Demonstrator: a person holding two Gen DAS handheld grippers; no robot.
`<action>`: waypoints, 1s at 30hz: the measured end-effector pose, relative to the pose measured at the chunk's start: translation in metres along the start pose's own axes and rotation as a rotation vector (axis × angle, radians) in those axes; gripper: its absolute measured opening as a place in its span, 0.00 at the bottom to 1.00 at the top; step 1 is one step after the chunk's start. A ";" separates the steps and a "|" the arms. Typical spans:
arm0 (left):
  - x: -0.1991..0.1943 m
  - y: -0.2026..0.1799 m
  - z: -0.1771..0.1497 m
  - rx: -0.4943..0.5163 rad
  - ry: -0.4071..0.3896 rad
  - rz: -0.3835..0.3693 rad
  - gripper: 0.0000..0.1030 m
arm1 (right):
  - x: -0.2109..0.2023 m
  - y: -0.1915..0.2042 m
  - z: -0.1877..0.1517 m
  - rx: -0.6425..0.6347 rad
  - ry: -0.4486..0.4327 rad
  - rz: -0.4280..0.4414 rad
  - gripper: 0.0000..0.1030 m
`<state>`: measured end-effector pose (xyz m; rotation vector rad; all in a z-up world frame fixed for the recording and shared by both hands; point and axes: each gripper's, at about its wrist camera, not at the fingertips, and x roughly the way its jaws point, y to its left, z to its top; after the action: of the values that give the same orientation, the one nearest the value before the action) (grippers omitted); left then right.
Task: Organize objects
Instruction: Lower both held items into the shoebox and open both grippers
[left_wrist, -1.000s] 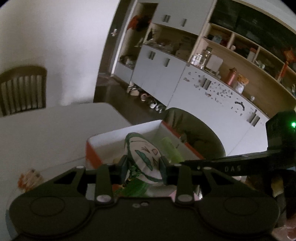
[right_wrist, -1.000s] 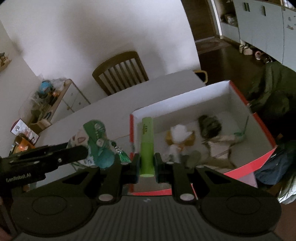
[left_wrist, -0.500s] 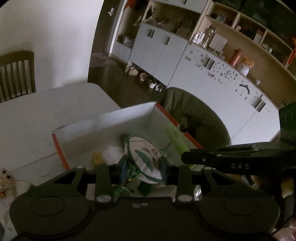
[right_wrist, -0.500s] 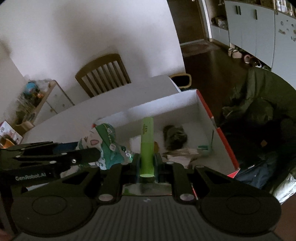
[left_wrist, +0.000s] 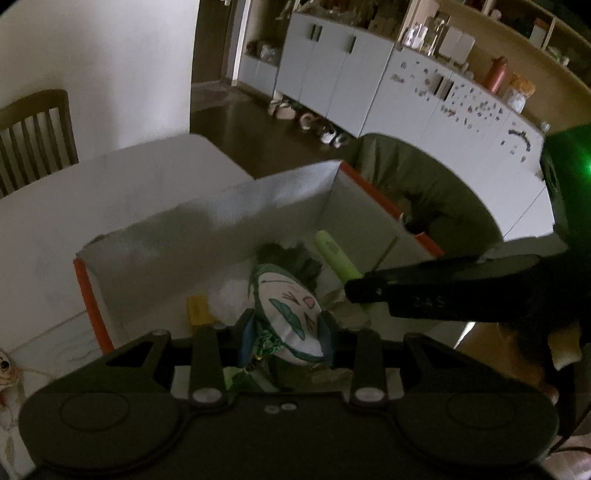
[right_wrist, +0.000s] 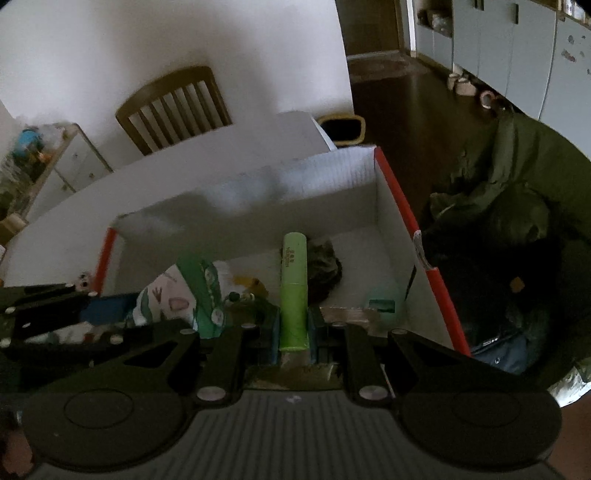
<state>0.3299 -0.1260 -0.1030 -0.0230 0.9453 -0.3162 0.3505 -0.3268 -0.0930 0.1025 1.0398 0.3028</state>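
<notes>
Left gripper (left_wrist: 286, 334) is clamped on the green-and-white pouch (left_wrist: 288, 314), pads squeezing it from both sides, green tassel hanging at its base. I've got it over the near-left part of the white box w/ orange edges (left_wrist: 92, 295). In the right wrist view the same pouch (right_wrist: 184, 295) sits just left of my other tool, w/ the left gripper's black arm across the box's near-left corner.

Box sits on the white table (left_wrist: 110, 192), near its edge. Inside, left to right: a small yellow piece (left_wrist: 198, 309) on the floor, something white and fluffy (left_wrist: 232, 291) beside it, a dark fuzzy lump (right_wrist: 323, 266) toward the back wall, then a mint-green item (right_wrist: 382, 299) near the right wall w/ a flat greyish strip in front, can't tell what it is.

Right gripper (right_wrist: 293, 332) is closed narrow around the lime-green tube (right_wrist: 293, 288), which points straight ahead along the fingers toward the back wall, above the dark lump's left side. From the left wrist view the tube (left_wrist: 336, 258) pokes out past the right gripper's black finger, which cuts across the box's right half.

Around: wooden chair (right_wrist: 173, 107) behind the table, a dark green jacket (right_wrist: 517, 206) heaped just beyond the box's right wall, white cabinets (left_wrist: 332, 81) further back.
</notes>
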 end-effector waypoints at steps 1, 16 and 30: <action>0.003 0.000 0.000 0.001 0.008 0.004 0.33 | 0.005 -0.001 0.001 -0.007 0.009 -0.005 0.14; 0.030 0.003 -0.006 -0.033 0.113 0.026 0.33 | 0.031 -0.005 0.000 -0.046 0.078 -0.010 0.14; 0.038 0.008 -0.002 -0.094 0.156 0.034 0.41 | 0.024 -0.007 0.001 -0.053 0.063 -0.001 0.15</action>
<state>0.3509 -0.1284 -0.1352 -0.0687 1.1136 -0.2444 0.3640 -0.3264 -0.1137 0.0448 1.0931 0.3341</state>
